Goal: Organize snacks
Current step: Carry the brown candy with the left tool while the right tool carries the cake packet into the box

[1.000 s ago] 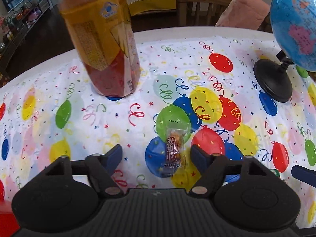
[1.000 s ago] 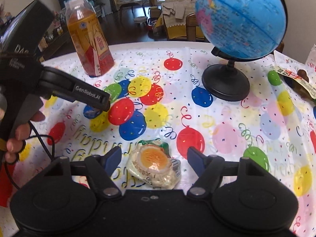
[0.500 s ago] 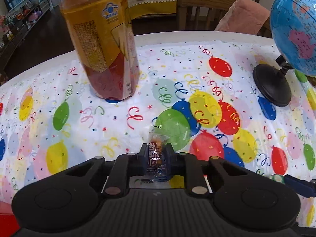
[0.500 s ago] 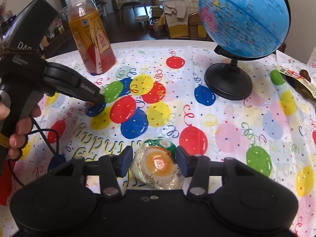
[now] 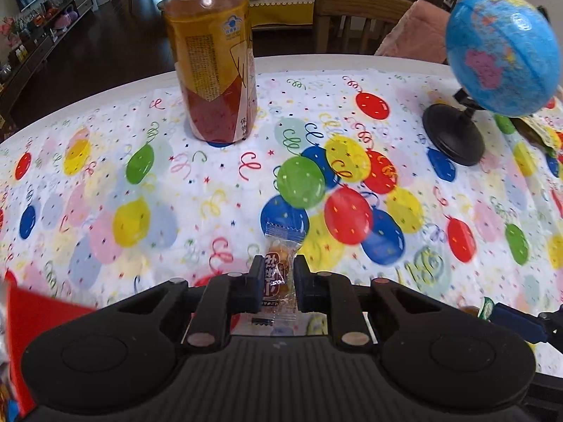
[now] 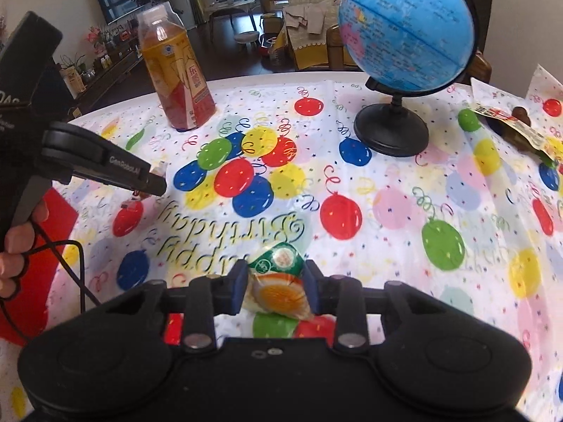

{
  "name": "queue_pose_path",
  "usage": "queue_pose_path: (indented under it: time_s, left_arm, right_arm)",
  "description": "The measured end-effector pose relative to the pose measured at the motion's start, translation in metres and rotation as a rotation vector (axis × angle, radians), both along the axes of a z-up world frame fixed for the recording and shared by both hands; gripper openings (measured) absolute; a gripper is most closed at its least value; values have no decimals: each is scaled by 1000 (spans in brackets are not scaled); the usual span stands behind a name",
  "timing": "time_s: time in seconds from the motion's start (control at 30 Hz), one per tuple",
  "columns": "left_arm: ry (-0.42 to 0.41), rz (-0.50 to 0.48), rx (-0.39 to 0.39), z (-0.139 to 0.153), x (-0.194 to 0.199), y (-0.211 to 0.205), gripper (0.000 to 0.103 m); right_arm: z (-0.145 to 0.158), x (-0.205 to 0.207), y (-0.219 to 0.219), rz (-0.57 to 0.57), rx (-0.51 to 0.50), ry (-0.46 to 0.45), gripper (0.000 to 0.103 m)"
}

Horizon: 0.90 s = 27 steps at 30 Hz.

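Observation:
My left gripper (image 5: 278, 283) is shut on a small clear-wrapped brown candy packet (image 5: 279, 270) and holds it above the balloon-print tablecloth (image 5: 147, 190). In the right wrist view the left gripper (image 6: 155, 186) shows at the left, with a bit of the packet at its tip. My right gripper (image 6: 276, 286) is shut on a round egg-snack pouch with an orange yolk and green top (image 6: 278, 281), lifted off the cloth. More snack packets (image 6: 510, 128) lie at the far right edge.
A tea bottle (image 5: 211, 56) stands at the back left. A blue globe (image 6: 404, 28) on a black base (image 6: 390, 130) stands at the back right. A red object (image 5: 31, 320) lies at the near left. A wooden chair (image 5: 352, 21) is behind the table.
Both grippers closed on their snacks, the left on the candy packet and the right on the egg pouch, then lifted them off the cloth. The left gripper has drawn back toward the left.

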<state>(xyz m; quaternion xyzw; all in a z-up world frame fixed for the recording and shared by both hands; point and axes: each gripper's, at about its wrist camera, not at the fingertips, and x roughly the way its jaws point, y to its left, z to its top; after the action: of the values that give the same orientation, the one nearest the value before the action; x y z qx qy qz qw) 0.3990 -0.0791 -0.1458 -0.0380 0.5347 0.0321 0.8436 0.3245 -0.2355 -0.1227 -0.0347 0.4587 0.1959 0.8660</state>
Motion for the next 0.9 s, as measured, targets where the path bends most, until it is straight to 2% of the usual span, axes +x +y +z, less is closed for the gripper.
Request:
queue_pose_path:
  time_s: [0.03,0.07,0.1,0.23,0.3,0.4,0.47,0.53,0.6,0.63,0.67,0.7,0.83,0.9]
  left_arm:
    - [-4,-5,-4,4,-5,-1,16]
    - [-11,-8,-5,9,-11,-1,17]
    - [-16,-11,-6,13,-16,-2,17]
    - [-35,-23,-23,32,-40,0,17]
    - [-41,-23,-33,39,-51,3,17]
    - [-55,-20,-34,47,-65,6,16]
    - [-51,-10,-43,50,-74,10,16]
    - [-52,0,-47,53,-82,12,16]
    - [-56,1,-49,55,-91,14,16]
    - [-59,2,-48,56,-96,14,16]
    - [-60,4,-50,57,-100,14,16]
    - [-59,6,-53,58,-103,15,16]
    - [-60,24,-57,59,-115,17,16]
    - [-64,32,-53,60,-119,18,16]
  right_arm:
    - [2,-5,0,2,2,-1,13]
    - [4,-9,-1,11,12,6,4]
    - [6,-13,-2,6,22,13,0]
    - [15,-28,-6,-7,19,6,0]
    - [16,-32,-7,-13,12,-3,9]
    - [17,-35,-9,-23,24,-11,19]
    - [16,-33,-8,-30,31,-5,22]
    - [11,-27,-6,-36,36,3,30]
    - [4,-21,-4,-49,34,8,48]
    - [1,-16,-2,-56,31,9,52]
    - [-3,-12,0,-60,26,11,64]
    - [-7,-9,2,-62,22,13,72]
    - [-22,9,9,-61,15,30,73]
    - [-29,17,12,-60,20,46,67]
